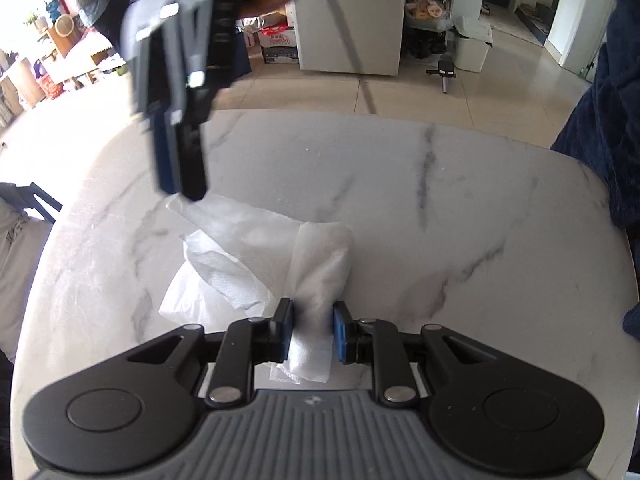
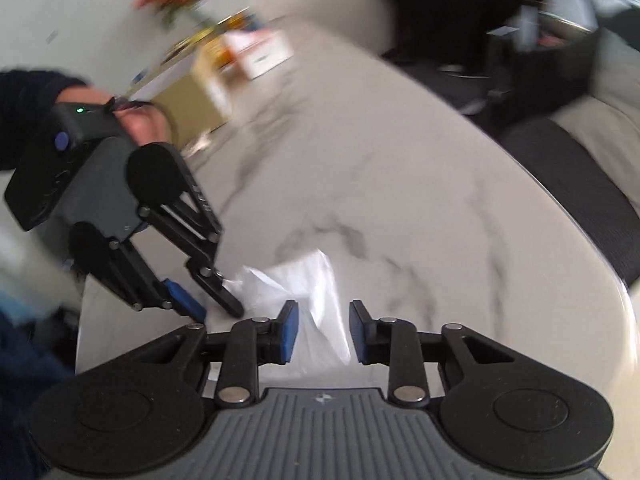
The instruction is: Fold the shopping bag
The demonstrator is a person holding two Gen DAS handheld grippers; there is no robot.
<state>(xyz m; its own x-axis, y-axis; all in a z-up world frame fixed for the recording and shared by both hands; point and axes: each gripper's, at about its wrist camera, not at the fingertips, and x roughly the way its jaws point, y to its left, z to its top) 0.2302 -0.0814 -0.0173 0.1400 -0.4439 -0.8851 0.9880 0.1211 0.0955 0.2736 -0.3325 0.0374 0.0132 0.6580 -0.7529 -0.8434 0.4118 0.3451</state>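
Shopping bag (image 1: 256, 256), white and crumpled, on marble table (image 1: 440, 208), pinched in left gripper (image 1: 312, 330); right gripper (image 2: 323, 330) half-open around its edge.

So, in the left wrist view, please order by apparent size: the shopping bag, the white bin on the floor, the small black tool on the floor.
1. shopping bag, though it is much nearer the camera
2. white bin
3. black tool
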